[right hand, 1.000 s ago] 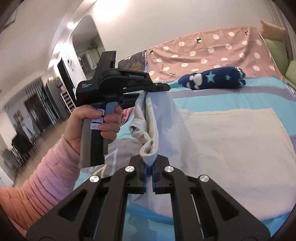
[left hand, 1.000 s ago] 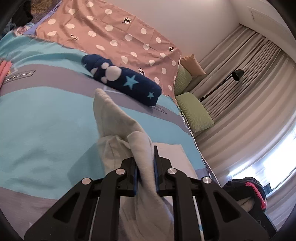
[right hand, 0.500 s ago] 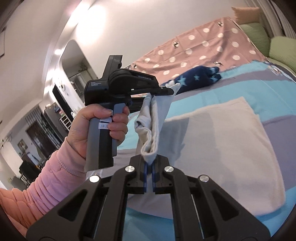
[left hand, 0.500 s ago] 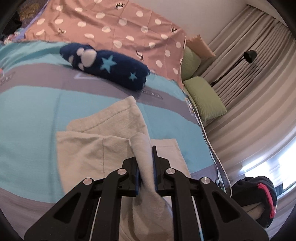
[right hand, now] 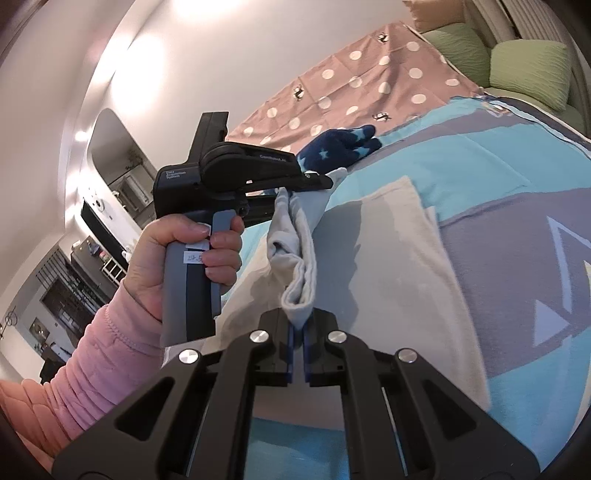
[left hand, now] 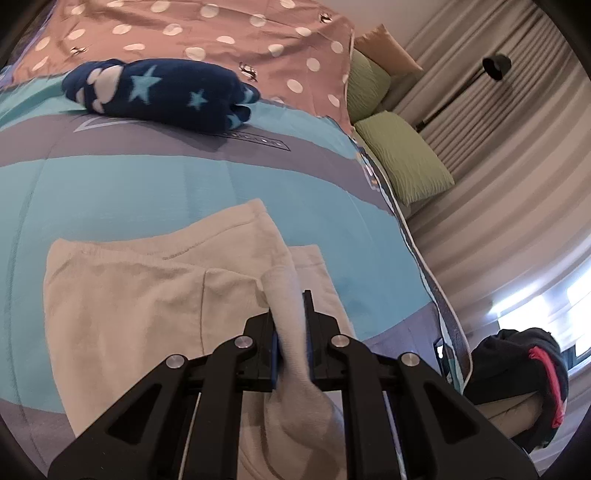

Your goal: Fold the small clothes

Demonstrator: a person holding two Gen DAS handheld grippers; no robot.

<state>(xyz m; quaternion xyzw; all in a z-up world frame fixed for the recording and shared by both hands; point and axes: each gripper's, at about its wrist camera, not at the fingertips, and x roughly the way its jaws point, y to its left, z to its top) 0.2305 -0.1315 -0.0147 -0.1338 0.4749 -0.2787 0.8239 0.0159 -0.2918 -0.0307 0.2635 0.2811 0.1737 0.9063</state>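
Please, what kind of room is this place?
Most likely a bedroom at home: a bed with a turquoise and grey duvet, green pillows at its head, and long curtains beside a floor lamp.

Soft cloth on the bed, hard matt plastic in the hands

The pale garment [left hand: 122,295] is a napped, slightly fuzzy knit with stitched seams; the navy star-print bundle [left hand: 159,94] looks plush like fleece. The turquoise-and-grey bedspread [left hand: 129,184] is smooth, matt quilted fabric, the pink dotted sheet [left hand: 229,33] thin flat cotton-like cloth, the green pillows [left hand: 402,158] crinkle-textured. The left gripper [left hand: 291,325] and right gripper [right hand: 298,332] are matt black plastic with shiny metal screws and blue pads [right hand: 291,347]. The pink sleeve [right hand: 107,362] is ribbed knit.
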